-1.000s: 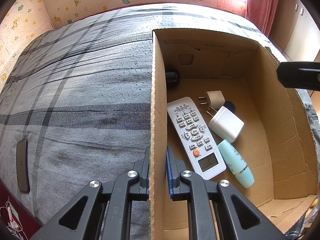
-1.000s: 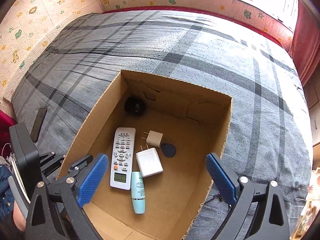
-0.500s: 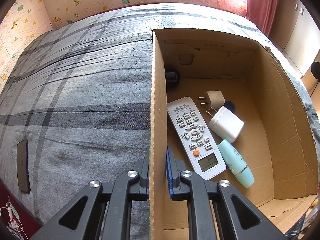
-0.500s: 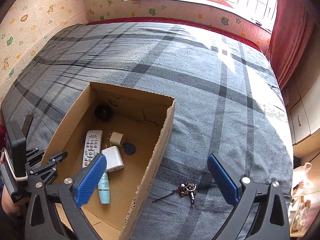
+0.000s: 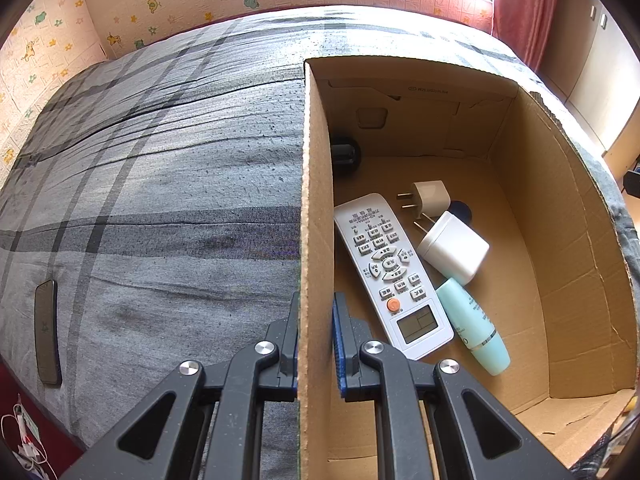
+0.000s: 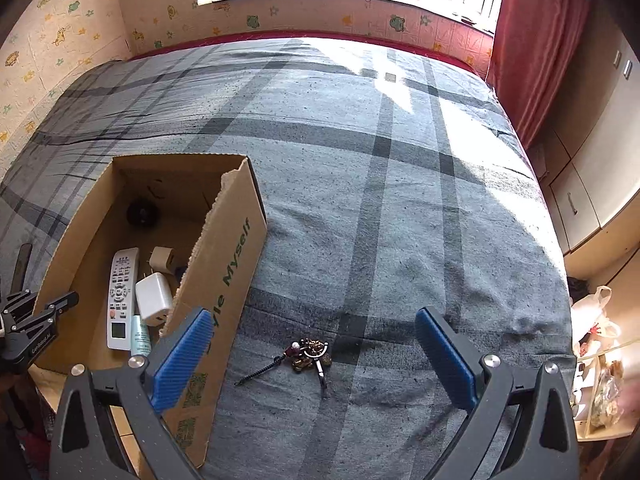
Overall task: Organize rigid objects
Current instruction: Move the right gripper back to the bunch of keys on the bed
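A cardboard box [image 5: 568, 240] [image 6: 236, 264] stands on the grey plaid bed. My left gripper [image 5: 316, 312] is shut on the box's near side wall. Inside lie a white remote [image 5: 394, 276] [image 6: 120, 296], a white charger [image 5: 456, 248] [image 6: 154, 298], a small white plug [image 5: 430, 196], a pale green tube [image 5: 472, 326] and a black round thing [image 5: 344, 152] in the far corner. My right gripper [image 6: 316, 348] hangs open above a bunch of keys [image 6: 308, 356] that lies on the bed, right of the box.
A dark phone [image 5: 46, 332] lies on the bed near its left edge. Cupboards [image 6: 592, 184] and a red curtain [image 6: 536, 40] stand along the right side. A plastic bag [image 6: 596, 320] sits beyond the bed's right corner.
My right gripper has swung to the right, from above the box to above the keys on the bed. The left gripper and the box have not moved.
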